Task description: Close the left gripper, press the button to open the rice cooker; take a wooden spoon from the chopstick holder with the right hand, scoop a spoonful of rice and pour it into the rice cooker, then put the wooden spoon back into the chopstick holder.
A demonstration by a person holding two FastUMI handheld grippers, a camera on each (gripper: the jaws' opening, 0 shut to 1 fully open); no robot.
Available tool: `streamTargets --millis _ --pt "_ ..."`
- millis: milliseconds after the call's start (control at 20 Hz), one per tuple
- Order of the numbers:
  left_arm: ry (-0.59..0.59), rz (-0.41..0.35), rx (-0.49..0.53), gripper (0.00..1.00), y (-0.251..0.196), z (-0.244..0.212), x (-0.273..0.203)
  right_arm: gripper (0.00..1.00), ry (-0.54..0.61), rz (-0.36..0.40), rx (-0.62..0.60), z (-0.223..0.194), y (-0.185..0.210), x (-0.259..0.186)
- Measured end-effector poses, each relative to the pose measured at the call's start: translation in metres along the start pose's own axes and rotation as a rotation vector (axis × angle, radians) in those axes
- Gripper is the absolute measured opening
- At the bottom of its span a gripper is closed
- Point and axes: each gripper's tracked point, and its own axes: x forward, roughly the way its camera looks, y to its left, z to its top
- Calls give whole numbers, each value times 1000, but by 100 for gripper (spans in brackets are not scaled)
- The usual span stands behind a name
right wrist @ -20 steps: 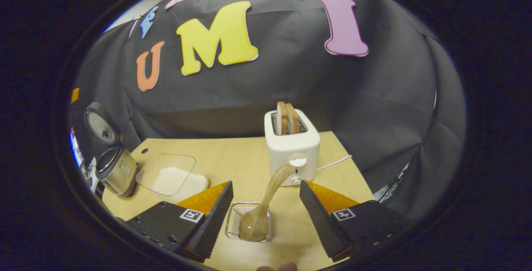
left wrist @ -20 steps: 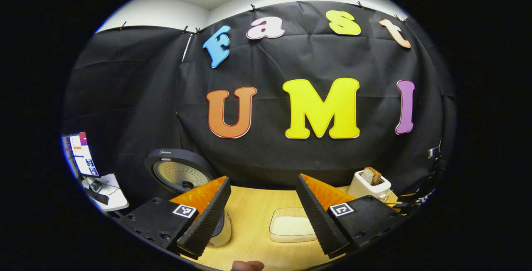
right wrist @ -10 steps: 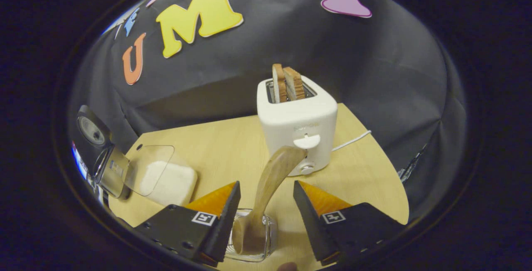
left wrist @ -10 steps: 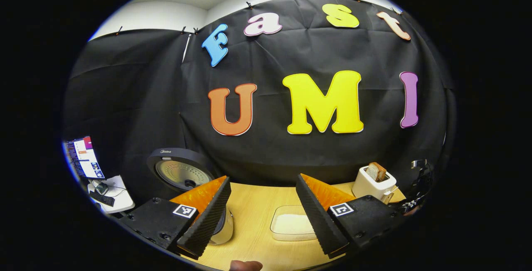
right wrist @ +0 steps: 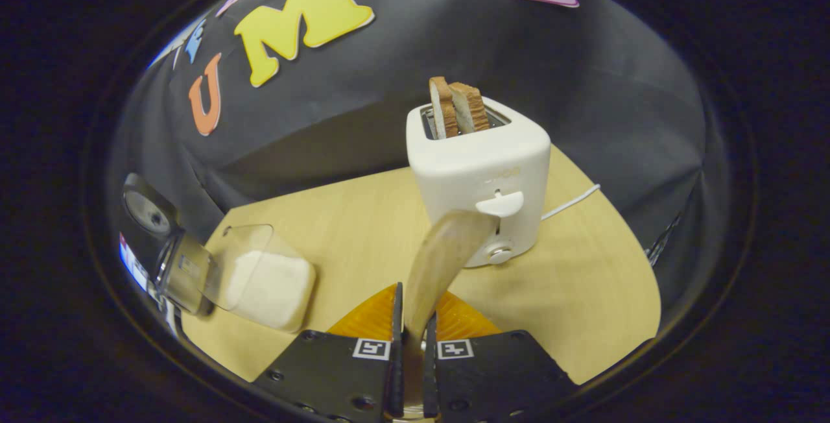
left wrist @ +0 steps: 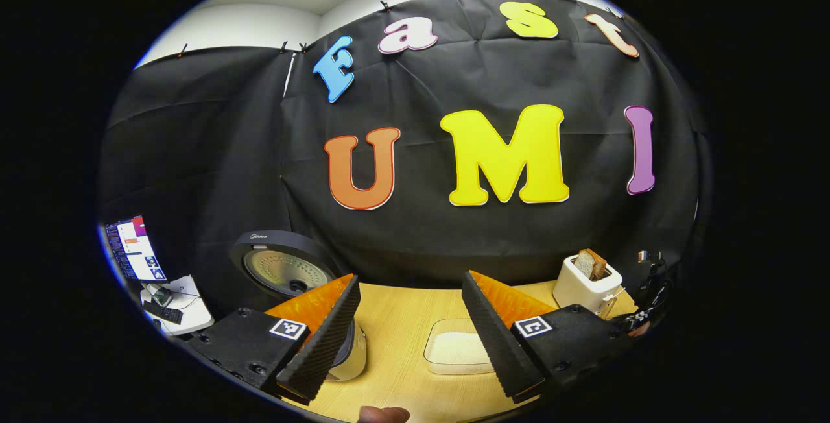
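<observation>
Cooker lid [left wrist: 280,268] stands open; my right claw [right wrist: 412,332] clamps the wooden spoon [right wrist: 441,257]; left claw [left wrist: 408,319] gapes. Spoon either leaving or returning.

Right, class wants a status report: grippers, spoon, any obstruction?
Right gripper shut on wooden spoon. Left gripper open, idle. Rice cooker lid up. Toaster close behind spoon.
</observation>
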Motion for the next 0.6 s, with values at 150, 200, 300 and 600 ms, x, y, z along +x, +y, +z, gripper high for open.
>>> streamTargets --millis 150,200,300,600 --pt "1 -14 -8 100 2 -2 2 5 0 -25 -10 2 2 -2" --pt "1 -15 -11 100 4 -2 2 5 -17 -32 -10 6 3 -6" --pt "-12 -16 -19 100 9 1 3 5 -40 -36 -18 13 4 -14" --pt "-6 -33 -67 100 23 -11 6 5 -101 -73 -53 29 15 -48"
